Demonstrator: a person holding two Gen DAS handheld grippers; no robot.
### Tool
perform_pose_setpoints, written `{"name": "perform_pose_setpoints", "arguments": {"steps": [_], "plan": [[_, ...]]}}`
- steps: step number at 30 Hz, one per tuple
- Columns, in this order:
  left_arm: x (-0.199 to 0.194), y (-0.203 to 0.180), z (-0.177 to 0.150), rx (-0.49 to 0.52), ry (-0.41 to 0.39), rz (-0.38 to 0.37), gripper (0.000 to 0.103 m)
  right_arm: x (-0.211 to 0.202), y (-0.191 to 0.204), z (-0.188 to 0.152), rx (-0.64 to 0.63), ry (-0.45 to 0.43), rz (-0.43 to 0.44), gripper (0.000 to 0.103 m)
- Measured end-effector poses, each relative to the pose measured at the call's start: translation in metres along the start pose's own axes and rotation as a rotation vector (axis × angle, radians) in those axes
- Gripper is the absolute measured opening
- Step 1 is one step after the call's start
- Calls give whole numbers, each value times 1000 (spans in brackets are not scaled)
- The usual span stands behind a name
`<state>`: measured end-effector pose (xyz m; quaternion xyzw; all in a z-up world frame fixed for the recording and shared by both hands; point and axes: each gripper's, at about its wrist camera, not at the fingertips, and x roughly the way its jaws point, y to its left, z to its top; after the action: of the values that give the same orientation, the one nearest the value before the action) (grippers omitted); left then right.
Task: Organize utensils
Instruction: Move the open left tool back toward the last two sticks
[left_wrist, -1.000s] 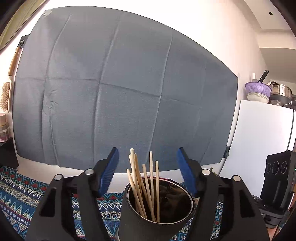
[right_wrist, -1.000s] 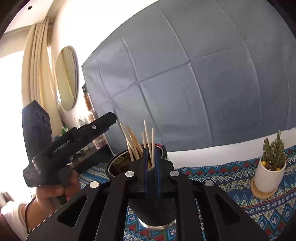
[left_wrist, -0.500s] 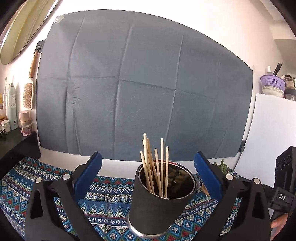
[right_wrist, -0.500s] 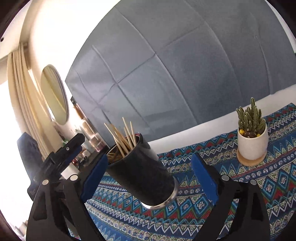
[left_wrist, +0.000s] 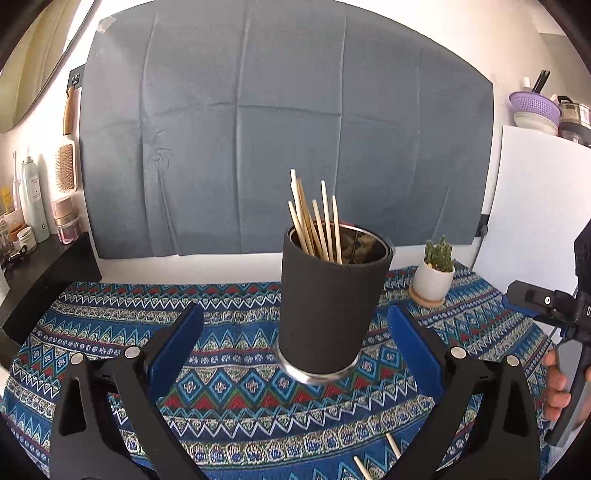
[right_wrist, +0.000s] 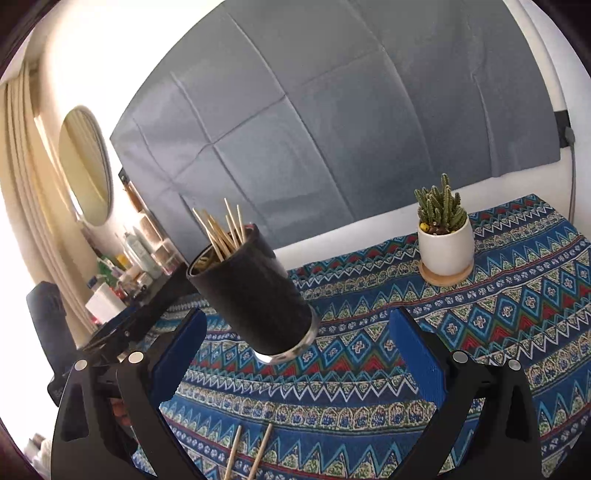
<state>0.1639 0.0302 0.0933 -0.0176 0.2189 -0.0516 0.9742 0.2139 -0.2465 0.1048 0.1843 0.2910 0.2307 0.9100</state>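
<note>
Patterned cloth (left_wrist: 229, 373) bears black holder (left_wrist: 328, 306) of chopsticks (left_wrist: 314, 221); cactus (left_wrist: 437, 254) near.

The left gripper (left_wrist: 295, 339) stands wide open before a black cup (left_wrist: 328, 306) of chopsticks (left_wrist: 314, 225) on patterned cloth (left_wrist: 236, 391).

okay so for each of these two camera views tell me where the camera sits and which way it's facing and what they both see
Left wrist view: rides the left gripper, looking forward and slightly down between its open blue fingers at the black utensil holder; a hand holding the right gripper shows at the right edge.
Right wrist view: rides the right gripper, rolled so the scene tilts, facing the holder; its fingers are spread, with nothing between them.
Shared: the holder of chopsticks, the potted cactus, the patterned tablecloth, two loose chopsticks.
</note>
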Motion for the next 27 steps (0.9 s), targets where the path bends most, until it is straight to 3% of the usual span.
{"name": "perform_pose_setpoints", "arguments": {"steps": [9, 16, 19, 27], "plan": [[-3, -7, -33, 56, 168, 7, 97, -3, 20, -29, -72, 144, -34, 95], [9, -6, -56, 51, 357, -71, 97, 13, 22, -59, -50, 359, 23, 95], [13, -6, -65, 30, 436, -83, 97, 21, 21, -73, -31, 439, 48, 95], [25, 3, -89, -73, 606, -97, 97, 35, 26, -103, -117, 528, -47, 95]]}}
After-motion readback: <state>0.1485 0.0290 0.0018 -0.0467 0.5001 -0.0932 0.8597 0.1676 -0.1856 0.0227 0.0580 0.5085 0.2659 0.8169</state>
